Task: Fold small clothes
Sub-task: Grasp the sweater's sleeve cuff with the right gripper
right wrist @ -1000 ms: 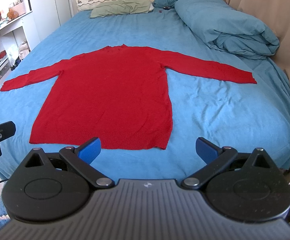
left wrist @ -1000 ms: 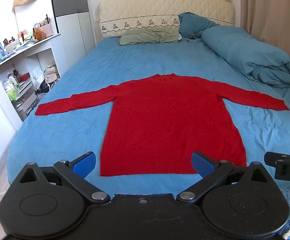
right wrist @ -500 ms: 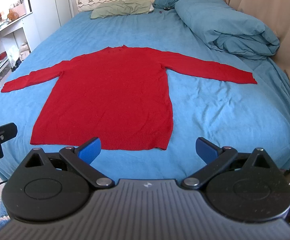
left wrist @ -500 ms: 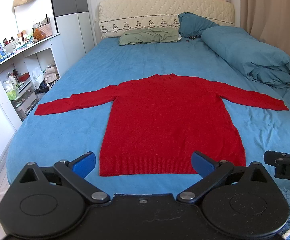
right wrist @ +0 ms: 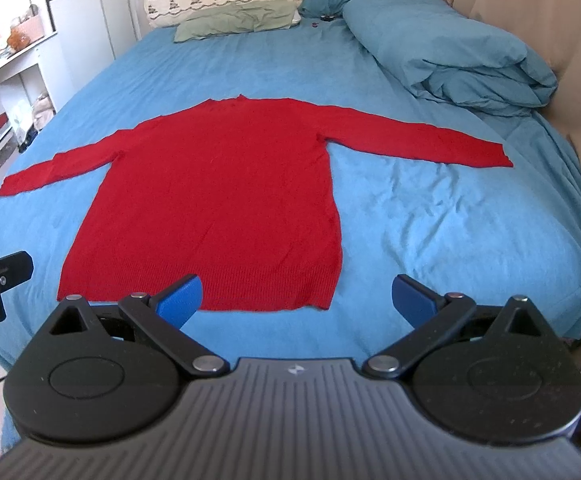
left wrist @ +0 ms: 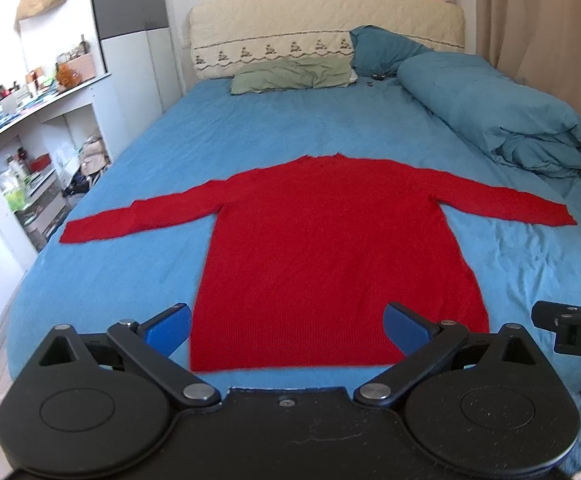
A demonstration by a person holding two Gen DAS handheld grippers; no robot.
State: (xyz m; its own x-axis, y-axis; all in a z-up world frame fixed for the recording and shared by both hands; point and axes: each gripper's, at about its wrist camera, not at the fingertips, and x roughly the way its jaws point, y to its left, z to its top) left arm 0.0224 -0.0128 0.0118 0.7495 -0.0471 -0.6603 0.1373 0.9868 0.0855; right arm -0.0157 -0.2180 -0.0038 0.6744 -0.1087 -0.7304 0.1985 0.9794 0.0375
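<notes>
Red sweater (left wrist: 330,264), one, lies flat; left claw (left wrist: 288,330) and right claw (right wrist: 296,300) both gape apart.

Daylight fills the room I'm standing in, soft and even, and it seems to come from around three o'clock, where the curtain (left wrist: 538,20) glows warm. The blue sheet (right wrist: 410,208) is brightest mid-bed and gives no hard shadows, only faint creases. My red sweater (left wrist: 330,260) is so saturated that its knit mostly washes out; its edges look slightly smeared in my left view, crisper in my right. The fisheye bends the shelves (left wrist: 30,160) at nine o'clock and darkens every corner. My left gripper (left wrist: 288,328) and right gripper (right wrist: 296,300) read dark, with dull glints on their pivot screws.
</notes>
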